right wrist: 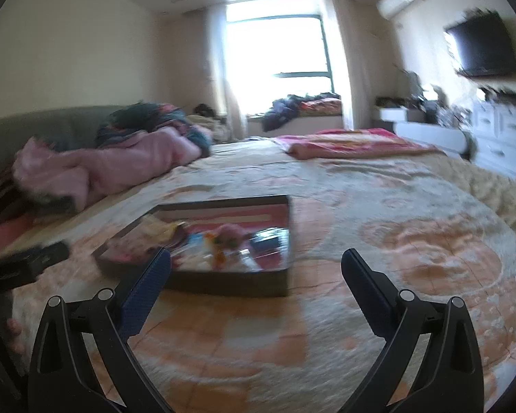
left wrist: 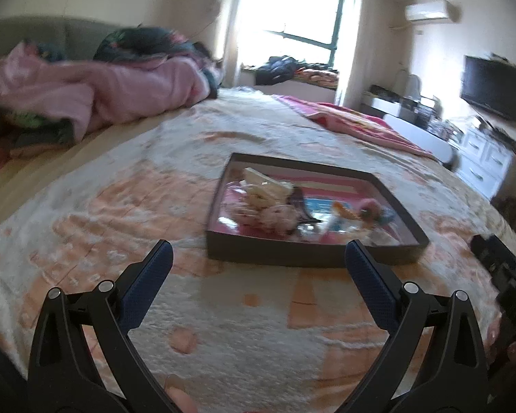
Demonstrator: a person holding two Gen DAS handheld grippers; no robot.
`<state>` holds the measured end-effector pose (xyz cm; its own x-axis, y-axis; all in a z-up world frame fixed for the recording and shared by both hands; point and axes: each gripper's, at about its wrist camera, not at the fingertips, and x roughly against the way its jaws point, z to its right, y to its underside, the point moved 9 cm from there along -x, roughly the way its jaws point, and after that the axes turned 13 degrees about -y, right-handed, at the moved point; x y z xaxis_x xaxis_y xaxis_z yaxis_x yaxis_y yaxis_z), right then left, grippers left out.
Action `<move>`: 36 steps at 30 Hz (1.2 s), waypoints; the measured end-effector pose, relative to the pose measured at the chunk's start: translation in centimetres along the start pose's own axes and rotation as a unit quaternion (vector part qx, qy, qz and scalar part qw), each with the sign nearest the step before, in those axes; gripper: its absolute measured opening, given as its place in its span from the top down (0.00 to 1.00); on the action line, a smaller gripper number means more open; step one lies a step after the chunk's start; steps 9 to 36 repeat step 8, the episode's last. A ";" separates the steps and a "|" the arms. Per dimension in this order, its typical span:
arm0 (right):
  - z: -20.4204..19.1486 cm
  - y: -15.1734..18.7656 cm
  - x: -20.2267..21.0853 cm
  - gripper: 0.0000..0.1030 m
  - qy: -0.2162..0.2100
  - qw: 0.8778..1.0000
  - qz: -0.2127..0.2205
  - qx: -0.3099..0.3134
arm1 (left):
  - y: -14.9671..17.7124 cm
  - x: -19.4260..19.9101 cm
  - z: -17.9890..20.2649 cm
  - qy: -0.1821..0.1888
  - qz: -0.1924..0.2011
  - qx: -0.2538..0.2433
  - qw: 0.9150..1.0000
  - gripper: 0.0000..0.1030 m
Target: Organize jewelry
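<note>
A shallow dark box (left wrist: 306, 256) with a pink lining lies on the bed, holding a blurred jumble of small colourful items (left wrist: 278, 206), some in clear bags. My left gripper (left wrist: 258, 253) is open and empty, hovering over the bedspread just in front of the box's near wall. In the right wrist view the same box (right wrist: 230, 282) lies ahead and left. My right gripper (right wrist: 256, 261) is open and empty, with its left finger (right wrist: 148, 285) in front of the box's near edge. Each gripper shows at the other view's edge, the right gripper body (left wrist: 502, 261) and the left gripper body (right wrist: 31, 261).
The bed has a cream and orange patterned bedspread (left wrist: 223, 309). A pile of pink and dark bedding (left wrist: 96, 82) lies at the far left, a folded pink blanket (left wrist: 354, 120) at the far right. White drawers (right wrist: 498, 134) and a wall TV (right wrist: 481, 44) stand to the right.
</note>
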<state>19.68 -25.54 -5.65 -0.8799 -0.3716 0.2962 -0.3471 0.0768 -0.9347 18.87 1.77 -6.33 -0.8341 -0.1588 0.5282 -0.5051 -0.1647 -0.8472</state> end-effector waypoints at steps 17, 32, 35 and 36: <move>20.0 -2.0 -5.8 0.06 0.241 0.960 -0.124 -0.076 | -4.2 -11.3 -13.5 -0.195 -0.096 0.072 0.973 0.11; 20.0 -2.0 -5.8 0.06 0.241 0.960 -0.124 -0.076 | -4.2 -11.3 -13.5 -0.195 -0.096 0.072 0.973 0.11; 20.0 -2.0 -5.8 0.06 0.241 0.960 -0.124 -0.076 | -4.2 -11.3 -13.5 -0.195 -0.096 0.072 0.973 0.11; 20.0 -2.0 -5.8 0.06 0.241 0.960 -0.124 -0.076 | -4.2 -11.3 -13.5 -0.195 -0.096 0.072 0.973 0.11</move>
